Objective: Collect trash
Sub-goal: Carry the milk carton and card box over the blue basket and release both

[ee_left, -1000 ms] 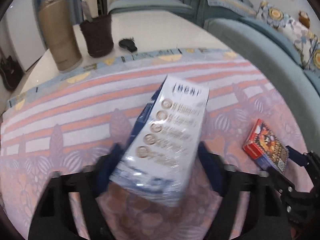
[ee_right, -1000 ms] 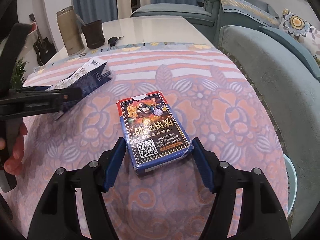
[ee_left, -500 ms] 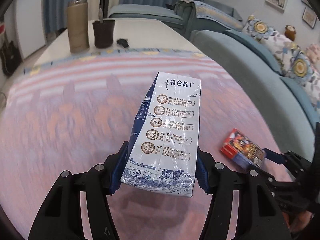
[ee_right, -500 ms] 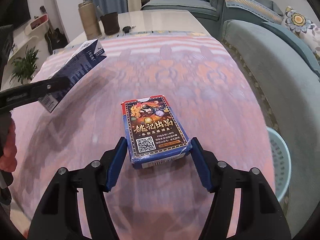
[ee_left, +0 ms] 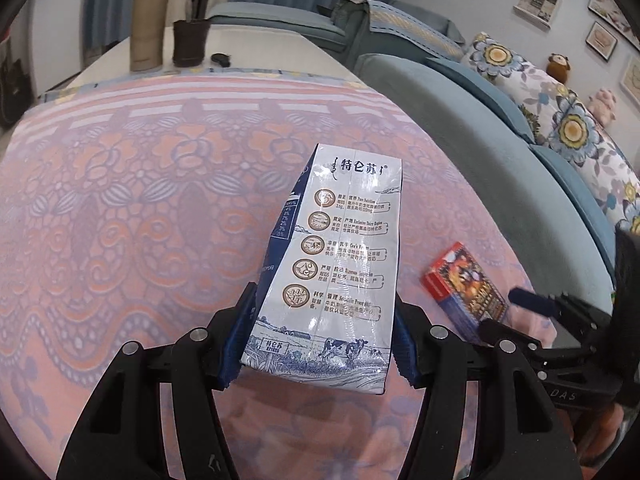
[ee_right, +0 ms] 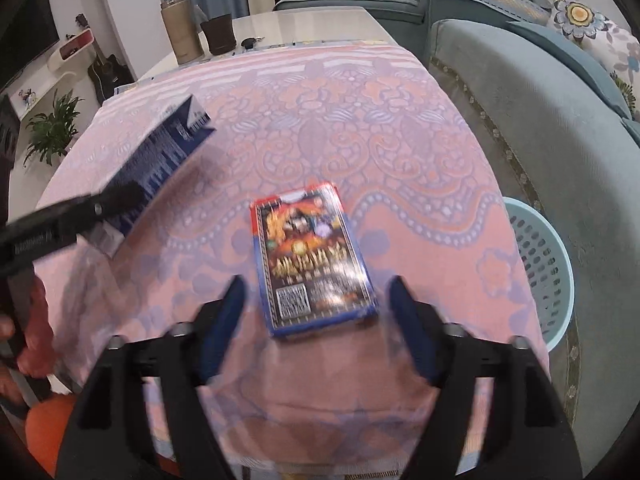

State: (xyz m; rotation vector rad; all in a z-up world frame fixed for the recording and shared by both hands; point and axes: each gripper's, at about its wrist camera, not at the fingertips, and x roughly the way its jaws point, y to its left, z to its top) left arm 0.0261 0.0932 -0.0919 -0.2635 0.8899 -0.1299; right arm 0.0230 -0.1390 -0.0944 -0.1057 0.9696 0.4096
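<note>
The left gripper is squeezing a milk carton between its two blue pads. The carton is white and blue, with a little cow picture near the bottom. It is being held up in the air above the table, tilted so its top is leaning away from the gripper.

The right gripper is standing wide open. Its jaws have just been opening, and there is a gap on each side of the card box. The pads are not touching the box. The box is red and blue with a bright picture on its face. It looks blurry, and I cannot tell if it is lying on the cloth or dropping.

The table is covered with a pink and purple flowered cloth. At the far end of the table a tall tan bottle, a dark cup and a small black thing are sitting close together.

A light blue basket with holes in its wall is sitting low down, just beside the right edge of the table, between the table and a blue-green sofa. The card box is near that edge.

A hand is showing at the left side of the right gripper's view, behind the left gripper.
</note>
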